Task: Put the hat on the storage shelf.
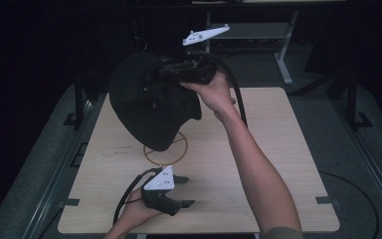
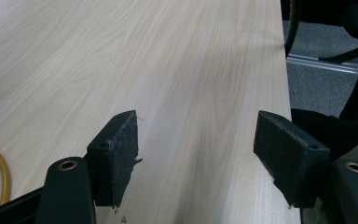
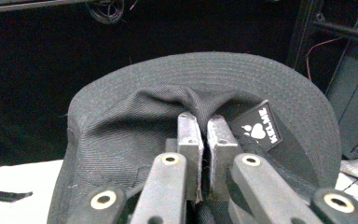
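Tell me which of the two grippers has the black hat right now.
The right gripper, raised above the table, is shut on the hat fabric. The left gripper sits low with open, empty jaws.

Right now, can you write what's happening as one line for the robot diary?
right gripper: shut on black hat, held above table | left gripper: open, empty, low over table | yellow ring: on table under hat

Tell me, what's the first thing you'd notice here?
A big black hat hangs in the air over the far half of the wooden table. The right hand-held gripper pinches its fabric shut, beside a small label with a heart. Under the hat a yellow ring lies on the table, and the left hand-held gripper waits open near the front edge.
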A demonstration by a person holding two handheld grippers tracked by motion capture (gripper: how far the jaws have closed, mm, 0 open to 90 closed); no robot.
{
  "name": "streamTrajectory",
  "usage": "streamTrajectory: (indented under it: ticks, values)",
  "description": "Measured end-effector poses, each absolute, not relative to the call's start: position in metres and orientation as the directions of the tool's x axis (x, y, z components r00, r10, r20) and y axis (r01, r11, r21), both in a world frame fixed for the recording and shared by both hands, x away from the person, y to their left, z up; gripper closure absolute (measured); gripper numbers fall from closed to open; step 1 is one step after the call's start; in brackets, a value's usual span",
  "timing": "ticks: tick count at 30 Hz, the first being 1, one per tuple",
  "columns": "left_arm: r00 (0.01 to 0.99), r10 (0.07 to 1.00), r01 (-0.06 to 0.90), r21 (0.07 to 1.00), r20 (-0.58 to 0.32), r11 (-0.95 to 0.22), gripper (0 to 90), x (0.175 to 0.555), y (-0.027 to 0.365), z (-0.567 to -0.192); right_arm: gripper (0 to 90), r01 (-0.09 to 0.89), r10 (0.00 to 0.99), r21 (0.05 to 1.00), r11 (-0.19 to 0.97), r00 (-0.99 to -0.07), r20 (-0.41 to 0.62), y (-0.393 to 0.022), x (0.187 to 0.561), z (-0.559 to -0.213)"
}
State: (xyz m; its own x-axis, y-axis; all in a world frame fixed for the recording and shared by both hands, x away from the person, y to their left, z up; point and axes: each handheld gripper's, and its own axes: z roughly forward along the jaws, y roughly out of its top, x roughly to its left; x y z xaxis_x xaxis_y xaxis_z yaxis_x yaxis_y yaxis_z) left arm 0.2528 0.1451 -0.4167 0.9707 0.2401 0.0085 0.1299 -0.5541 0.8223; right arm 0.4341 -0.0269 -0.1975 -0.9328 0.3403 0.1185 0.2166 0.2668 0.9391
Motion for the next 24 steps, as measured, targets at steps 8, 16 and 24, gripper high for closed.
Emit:
streamTrajectory:
  ticks: [8, 16, 24]
  values:
    - [0.974, 0.224, 0.117, 0.819, 0.015, -0.562, 29.6, 0.251, 0.140, -0.418, 85.9, 0.227, 0.334, 0.924, 0.308, -0.935, 0.119, -0.008, 0.443, -0.204]
    - [0.979, 0.202, 0.097, 0.816, 0.025, -0.570, 28.8, 0.249, 0.130, -0.418, 81.9, 0.223, 0.358, 0.916, 0.334, -0.929, 0.096, 0.030, 0.449, -0.218]
    - [0.981, 0.193, 0.097, 0.821, 0.017, -0.563, 28.3, 0.246, 0.129, -0.417, 67.3, 0.199, 0.339, 0.900, 0.388, -0.939, 0.062, 0.049, 0.445, -0.238]
